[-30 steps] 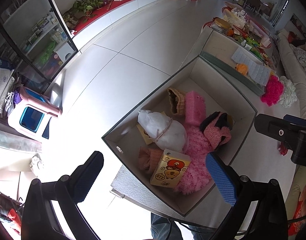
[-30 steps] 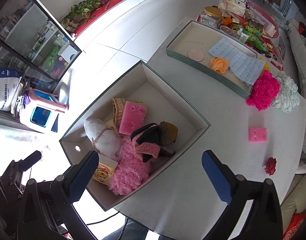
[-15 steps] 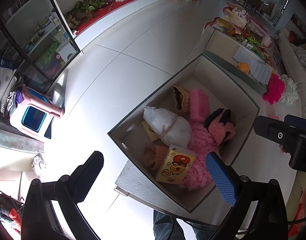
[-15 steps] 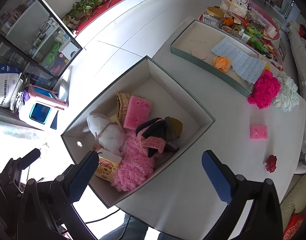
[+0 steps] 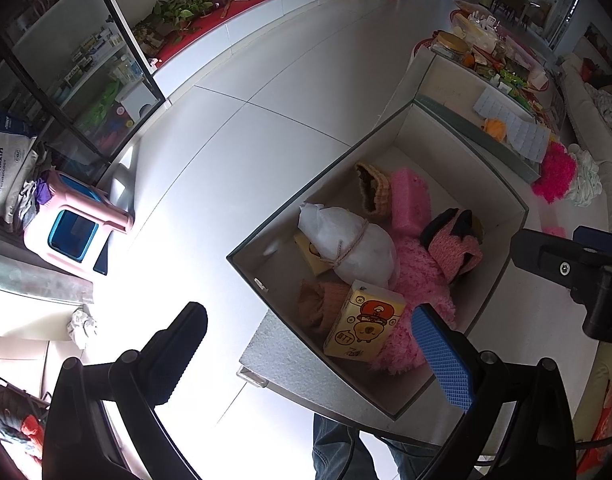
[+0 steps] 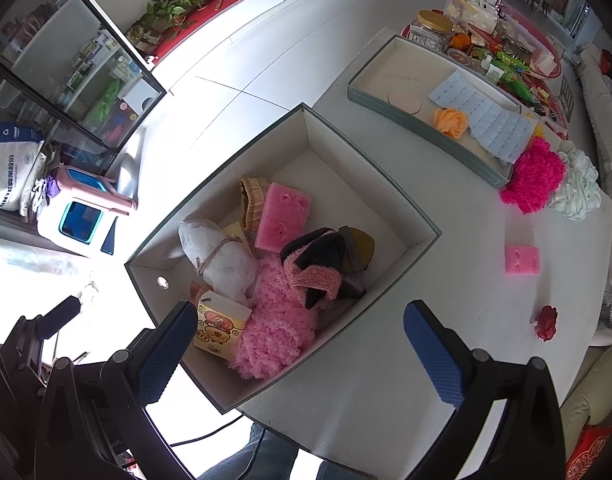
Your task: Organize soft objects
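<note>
I held both grippers above a white table (image 6: pixel 386 360); my left gripper (image 5: pixel 306 356) was spread wide and carried nothing, and my right gripper (image 6: pixel 302 352) was likewise spread and empty. Below them sat a deep open box (image 6: pixel 386 196), already holding a fluffy pink plush (image 6: pixel 278 332), a pink sponge (image 6: pixel 282 216), a white tied bag (image 6: pixel 222 256) and a yellow tissue pack (image 6: pixel 220 330). Loose soft things remained on the table outside the box: a small pink sponge (image 6: pixel 522 260) lay flat at about two o'clock from my right gripper, well apart from it, nearly square so without a clear long axis; a red flower (image 6: pixel 546 322) lay nearer, at three o'clock; a magenta pom-pom (image 6: pixel 532 174) sat further off at one o'clock. I judged my right gripper the nearer one to all three; the left hung over the box's opposite, near-left corner.
</note>
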`<state>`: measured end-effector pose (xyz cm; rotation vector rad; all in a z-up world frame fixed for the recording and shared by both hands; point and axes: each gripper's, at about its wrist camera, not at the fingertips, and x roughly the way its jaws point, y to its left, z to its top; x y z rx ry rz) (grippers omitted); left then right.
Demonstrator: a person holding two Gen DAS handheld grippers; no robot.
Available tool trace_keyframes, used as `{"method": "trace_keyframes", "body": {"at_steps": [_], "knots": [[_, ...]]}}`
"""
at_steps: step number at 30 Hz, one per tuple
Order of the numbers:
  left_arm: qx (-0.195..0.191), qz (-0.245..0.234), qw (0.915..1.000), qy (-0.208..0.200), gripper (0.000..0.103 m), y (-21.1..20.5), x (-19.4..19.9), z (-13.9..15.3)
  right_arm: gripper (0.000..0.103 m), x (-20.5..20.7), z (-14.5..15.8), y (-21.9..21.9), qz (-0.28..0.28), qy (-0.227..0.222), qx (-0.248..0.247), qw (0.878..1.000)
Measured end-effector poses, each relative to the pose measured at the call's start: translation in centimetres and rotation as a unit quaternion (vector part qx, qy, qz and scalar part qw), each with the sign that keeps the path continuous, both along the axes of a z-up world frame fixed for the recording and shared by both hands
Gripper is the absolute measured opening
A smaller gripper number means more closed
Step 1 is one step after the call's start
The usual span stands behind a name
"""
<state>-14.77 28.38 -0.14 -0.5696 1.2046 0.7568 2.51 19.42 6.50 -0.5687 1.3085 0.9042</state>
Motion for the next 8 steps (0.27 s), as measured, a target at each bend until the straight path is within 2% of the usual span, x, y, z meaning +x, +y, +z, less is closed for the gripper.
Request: {"method": "trace_keyframes", "body": {"at_steps": [4, 8], "knots": [[-0.005, 0.005, 1.0, 0.0, 0.103, 0.04, -0.35, -0.2, 0.103, -0.16, 0.0, 0.11, 0.002, 0.0, -0.001, 1.0], [0.0, 0.0, 0.9996, -0.028, 0.103, -0.16, -0.72, 0.26, 0.103, -0.34, -0.08, 0.26, 0.004, -0.001, -0.003, 1.0]]}}
